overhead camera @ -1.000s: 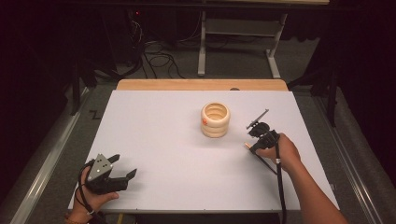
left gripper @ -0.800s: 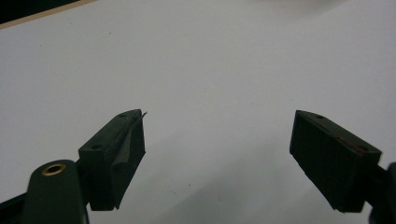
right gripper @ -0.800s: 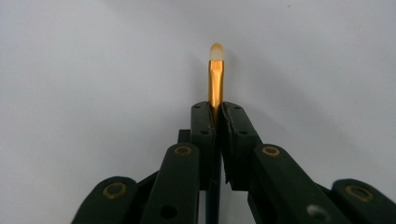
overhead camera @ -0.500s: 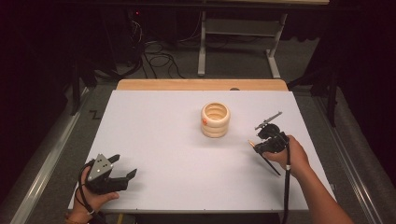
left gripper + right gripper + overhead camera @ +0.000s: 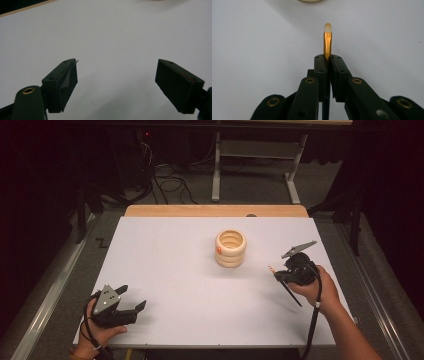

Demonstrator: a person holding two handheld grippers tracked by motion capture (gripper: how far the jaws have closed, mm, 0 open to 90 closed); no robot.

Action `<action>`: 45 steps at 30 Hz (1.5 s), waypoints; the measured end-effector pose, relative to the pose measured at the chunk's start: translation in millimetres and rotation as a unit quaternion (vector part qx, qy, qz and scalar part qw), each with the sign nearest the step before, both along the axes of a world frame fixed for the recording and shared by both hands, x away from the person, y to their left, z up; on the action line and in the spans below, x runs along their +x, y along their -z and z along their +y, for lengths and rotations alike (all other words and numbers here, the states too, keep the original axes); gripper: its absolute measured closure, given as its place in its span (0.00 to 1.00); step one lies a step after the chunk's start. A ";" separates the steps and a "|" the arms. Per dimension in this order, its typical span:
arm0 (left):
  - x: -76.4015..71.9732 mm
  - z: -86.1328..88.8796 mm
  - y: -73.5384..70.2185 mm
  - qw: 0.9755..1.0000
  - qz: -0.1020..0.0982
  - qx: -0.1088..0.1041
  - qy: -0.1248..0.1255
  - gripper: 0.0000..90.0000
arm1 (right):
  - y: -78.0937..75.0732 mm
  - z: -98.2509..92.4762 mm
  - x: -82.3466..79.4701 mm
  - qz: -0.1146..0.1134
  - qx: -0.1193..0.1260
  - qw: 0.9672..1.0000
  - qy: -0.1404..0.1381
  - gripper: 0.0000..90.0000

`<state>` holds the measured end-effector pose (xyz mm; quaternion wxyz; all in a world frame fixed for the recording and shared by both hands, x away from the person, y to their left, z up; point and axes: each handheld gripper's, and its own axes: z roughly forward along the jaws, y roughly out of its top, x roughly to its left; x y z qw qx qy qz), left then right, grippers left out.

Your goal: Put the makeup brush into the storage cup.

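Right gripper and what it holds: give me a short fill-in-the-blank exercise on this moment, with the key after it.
1. The right gripper is shut on a thin ____, whose gold ferrule and pale tip stick out past the jaws.
2. The left gripper has its jaws ____, with nothing between them.
3. The stack of rings counts ____ rings.
4. In the high view the paintbrush handle is coloured ____.

Missing words: paintbrush; open; three; black
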<state>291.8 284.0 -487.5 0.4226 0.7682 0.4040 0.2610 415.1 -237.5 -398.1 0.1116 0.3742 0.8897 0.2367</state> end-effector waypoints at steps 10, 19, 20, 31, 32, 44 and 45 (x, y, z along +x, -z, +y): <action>0.2 0.2 0.3 1.000 0.001 0.001 0.001 0.21 | -23.7 -0.6 -6.3 -0.039 0.026 0.999 -0.007 0.94; 0.5 0.1 0.4 1.000 0.000 0.002 -0.001 0.21 | -31.4 -0.5 -8.7 -0.072 0.051 0.996 -0.006 0.94; 0.3 0.2 0.3 1.000 -0.001 0.002 -0.001 0.21 | -32.4 -0.4 -9.0 -0.072 0.056 0.996 -0.002 0.94; 0.7 -0.2 0.6 1.000 0.001 0.002 0.000 0.20 | -41.9 -3.0 -8.1 -0.113 0.079 0.990 0.000 0.94; 0.5 -0.1 0.4 1.000 0.000 0.001 0.000 0.20 | -42.4 -2.9 -8.1 -0.118 0.083 0.990 0.005 0.94; 0.9 -0.3 0.8 1.000 0.001 -0.001 0.001 0.20 | -56.6 -4.5 -6.4 -0.164 0.113 0.980 0.014 0.94; 0.9 -0.3 0.8 1.000 0.002 0.000 0.001 0.20 | -57.6 -4.3 -6.0 -0.166 0.114 0.979 0.014 0.94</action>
